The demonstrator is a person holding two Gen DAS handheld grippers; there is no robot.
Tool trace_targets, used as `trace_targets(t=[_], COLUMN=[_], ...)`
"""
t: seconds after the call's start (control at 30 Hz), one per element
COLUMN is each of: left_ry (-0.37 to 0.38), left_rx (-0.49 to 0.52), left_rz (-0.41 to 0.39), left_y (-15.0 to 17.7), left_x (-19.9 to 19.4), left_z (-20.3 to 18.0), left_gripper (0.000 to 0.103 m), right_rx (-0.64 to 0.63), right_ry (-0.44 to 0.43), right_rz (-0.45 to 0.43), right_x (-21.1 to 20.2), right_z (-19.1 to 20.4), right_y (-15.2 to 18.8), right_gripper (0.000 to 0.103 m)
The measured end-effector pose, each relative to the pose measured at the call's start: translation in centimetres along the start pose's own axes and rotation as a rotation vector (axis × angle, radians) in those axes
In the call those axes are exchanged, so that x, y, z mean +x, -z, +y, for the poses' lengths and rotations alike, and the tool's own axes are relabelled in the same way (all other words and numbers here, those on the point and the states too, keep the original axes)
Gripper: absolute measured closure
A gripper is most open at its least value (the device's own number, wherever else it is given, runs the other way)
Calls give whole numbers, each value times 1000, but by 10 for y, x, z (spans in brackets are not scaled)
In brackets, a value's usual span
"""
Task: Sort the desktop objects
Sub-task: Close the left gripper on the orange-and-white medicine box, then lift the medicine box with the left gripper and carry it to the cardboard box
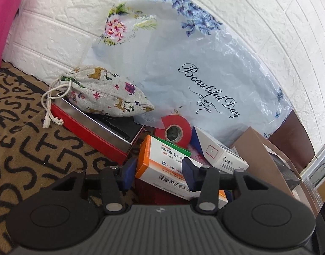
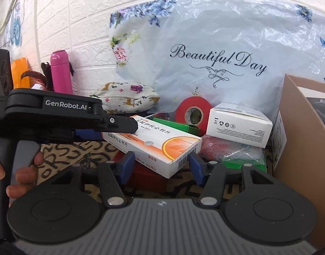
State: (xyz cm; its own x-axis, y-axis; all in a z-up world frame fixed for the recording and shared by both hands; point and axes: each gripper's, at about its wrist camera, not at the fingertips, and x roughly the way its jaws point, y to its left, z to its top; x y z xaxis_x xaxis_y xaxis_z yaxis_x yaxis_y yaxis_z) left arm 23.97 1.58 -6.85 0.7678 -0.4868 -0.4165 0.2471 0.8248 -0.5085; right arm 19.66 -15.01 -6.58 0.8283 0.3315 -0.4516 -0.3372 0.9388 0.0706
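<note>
Orange-and-white medicine box (image 2: 162,142), marked "LIVZON", clamped at one end by left gripper (image 1: 160,171), its other end raised over the lettered mat (image 1: 24,131). Right gripper (image 2: 161,164) spread wide, nothing between its fingers, just beneath the box's free end. Behind: red tape roll (image 2: 193,111), white carton (image 2: 238,125). Cardboard box wall (image 2: 298,140) crowds the right. Rearmost: plastic bag (image 2: 226,48), "Beautiful Day".

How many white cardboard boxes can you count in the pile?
2: the orange-and-white medicine box at the front, and the plain white cardboard box right of the red tape roll. Others may be hidden.
</note>
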Motion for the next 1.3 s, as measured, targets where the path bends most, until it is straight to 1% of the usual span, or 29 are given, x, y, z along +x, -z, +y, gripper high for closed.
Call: trace_targets(t=[0.17, 0.27, 0.4, 0.5, 0.57, 0.63, 0.73, 0.83, 1.0, 1.1, 1.2, 1.23, 1.27, 1.3], left_ry=[-32, -34, -43, -37, -32, -29, -16, 10, 38, 47, 15, 14, 16, 17], left_rx=[0, -13, -32, -58, -83, -87, -77, -95, -64, -84, -98, -101, -103, -105], left_rz=[-12, -24, -19, -7, 9, 31, 60, 101, 170, 185, 189, 189, 187, 185], left_y=[12, 23, 45, 66, 81, 98, 121, 141, 165, 172, 174, 174, 174, 174], left_x=[-27, -47, -71, -89, -100, -109, -123, -133, -142, -144, -146, -146, -148, -148], left_z=[-10, -16, -27, -34, -38, -46, -56, -64, -75, -75, -75, -75, -74, -74], left_gripper=[55, 55, 55, 55, 55, 55, 55, 55, 54, 54, 42, 38, 36, 32], right_rx=[-24, -36, -76, -82, -69, -59, -59, -57, -47, -24, -9, -8, -10, -15], right_ry=[-22, -38, -45, -54, -69, -78, -77, -72, -62, -70, -77, -75, -75, -75], right_rz=[-4, 4, 15, 34, 51, 72, 102, 124, 177, 195, 201, 195, 191, 190], right_x=[-21, -38, -66, -89, -105, -121, -147, -175, -211, -224, -230, -232, -233, -233], right_z=[9, 15, 23, 24, 23, 20, 19, 18, 13, 9, 8, 9, 11, 12], right_y=[3, 7, 18, 29, 39, 49, 66, 84, 112, 123, 128, 129, 129, 130], right_gripper=[48, 48, 48, 48, 48, 48, 48, 48, 48, 47, 46, 42, 39, 32])
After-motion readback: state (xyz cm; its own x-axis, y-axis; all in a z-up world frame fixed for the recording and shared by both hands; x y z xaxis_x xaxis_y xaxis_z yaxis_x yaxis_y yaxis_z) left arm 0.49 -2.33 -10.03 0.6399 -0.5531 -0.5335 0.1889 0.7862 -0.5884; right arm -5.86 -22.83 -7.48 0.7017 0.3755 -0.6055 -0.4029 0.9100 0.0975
